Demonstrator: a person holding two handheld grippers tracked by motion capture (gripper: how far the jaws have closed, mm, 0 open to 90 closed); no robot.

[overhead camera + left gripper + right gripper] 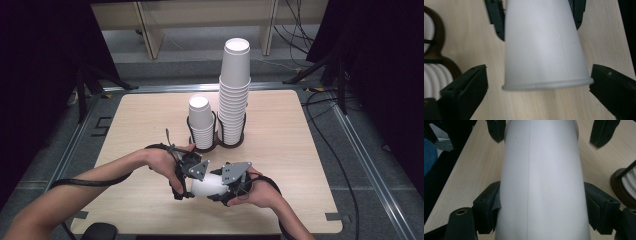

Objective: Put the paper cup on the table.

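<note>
Right gripper: your jaws clamp the paper cup mid-wall, near the table's front edge | left gripper: jaws spread beside its rim, apart | handling: likely light, crushable; hold gently near the rim | holder: two cup stacks, centre.

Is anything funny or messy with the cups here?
One white paper cup lies sideways between the two grippers instead of standing. The right gripper squeezes its body; the left gripper is open around its rim. It isn't dented. The short stack and tall stack stand straight in their holder.
</note>
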